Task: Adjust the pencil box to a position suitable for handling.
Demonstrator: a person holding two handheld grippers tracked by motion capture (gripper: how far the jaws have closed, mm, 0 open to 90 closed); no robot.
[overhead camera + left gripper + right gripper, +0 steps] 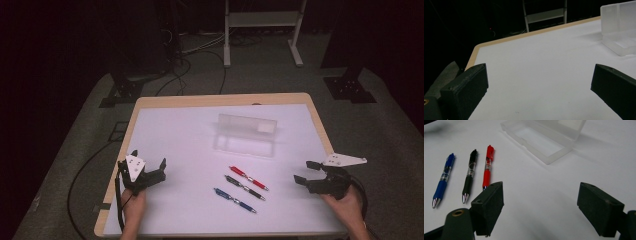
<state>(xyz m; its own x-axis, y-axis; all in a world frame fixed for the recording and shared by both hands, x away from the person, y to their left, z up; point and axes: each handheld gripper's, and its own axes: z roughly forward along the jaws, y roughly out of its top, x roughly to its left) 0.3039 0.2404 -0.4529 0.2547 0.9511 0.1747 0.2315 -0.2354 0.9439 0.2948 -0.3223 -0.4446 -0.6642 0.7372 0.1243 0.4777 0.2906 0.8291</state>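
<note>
Three pens lie side by side in the middle of the white table: a red pen (248, 178) (487, 165), a black pen (244, 187) (470, 175) and a blue pen (235, 200) (443, 178). Behind them an open clear plastic pencil case (246, 134) (541, 138) (621, 27) lies with its lid raised. My left gripper (149, 164) (539, 87) stands open at the table's left edge, nothing between its jaws. My right gripper (306, 171) (540, 207) stands open at the right, pointing toward the pens, also holding nothing.
The table (165, 102) has a wooden rim around its white top. Beyond it the floor carries cables (200, 55), black stand feet (350, 87) and a white frame (262, 30). Bare white surface surrounds the pens and case.
</note>
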